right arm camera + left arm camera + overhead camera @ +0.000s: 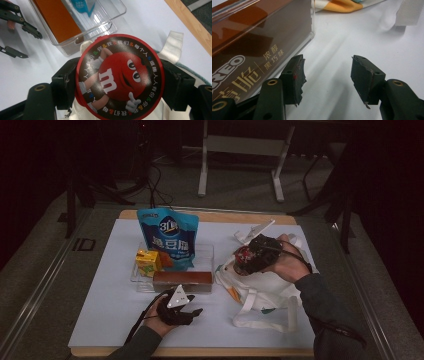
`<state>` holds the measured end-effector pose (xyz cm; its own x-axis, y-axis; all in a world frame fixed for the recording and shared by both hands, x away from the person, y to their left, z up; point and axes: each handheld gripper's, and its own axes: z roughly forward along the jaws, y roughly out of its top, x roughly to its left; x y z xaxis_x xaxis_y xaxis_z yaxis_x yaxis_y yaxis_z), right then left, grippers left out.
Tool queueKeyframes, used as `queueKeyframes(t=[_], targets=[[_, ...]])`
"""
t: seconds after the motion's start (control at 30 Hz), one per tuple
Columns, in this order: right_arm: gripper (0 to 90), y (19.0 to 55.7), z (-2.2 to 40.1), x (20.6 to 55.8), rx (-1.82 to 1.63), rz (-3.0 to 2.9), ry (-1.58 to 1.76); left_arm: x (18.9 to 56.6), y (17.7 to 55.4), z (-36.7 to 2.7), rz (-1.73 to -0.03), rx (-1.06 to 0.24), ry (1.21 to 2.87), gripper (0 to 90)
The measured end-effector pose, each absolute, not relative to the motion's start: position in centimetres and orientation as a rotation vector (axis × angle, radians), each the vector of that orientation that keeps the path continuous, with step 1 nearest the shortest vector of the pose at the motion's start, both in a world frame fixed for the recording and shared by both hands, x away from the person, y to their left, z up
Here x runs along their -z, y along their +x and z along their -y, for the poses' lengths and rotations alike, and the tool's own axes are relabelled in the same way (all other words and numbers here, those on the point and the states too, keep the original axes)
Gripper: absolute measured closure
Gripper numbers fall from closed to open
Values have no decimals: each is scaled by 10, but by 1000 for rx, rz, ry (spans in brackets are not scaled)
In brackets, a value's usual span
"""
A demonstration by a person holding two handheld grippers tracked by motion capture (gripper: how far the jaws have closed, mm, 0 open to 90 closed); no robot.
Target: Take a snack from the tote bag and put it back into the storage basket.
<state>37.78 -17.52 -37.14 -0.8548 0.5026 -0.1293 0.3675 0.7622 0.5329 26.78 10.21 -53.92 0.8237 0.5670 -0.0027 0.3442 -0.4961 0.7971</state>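
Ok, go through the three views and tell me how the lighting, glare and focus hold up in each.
High view: dim, the floor beyond the table nearly black, items small but readable. Left gripper view: bright white surface, the open left gripper sharp, the brown box glossy with reflections, the far fabric soft. Right gripper view: the red round tin crisp, glare on the clear tray.

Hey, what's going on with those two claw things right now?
Right gripper shut on red M&M's tin, above white tote bag. Left gripper open, empty, beside brown Oreo box.
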Motion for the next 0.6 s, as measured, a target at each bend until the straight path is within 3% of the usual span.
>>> queueKeyframes(t=[0.6], targets=[[253, 382, 156, 361, -785, -2686, 644, 539, 268, -102, -664, -326, 2140, 443]])
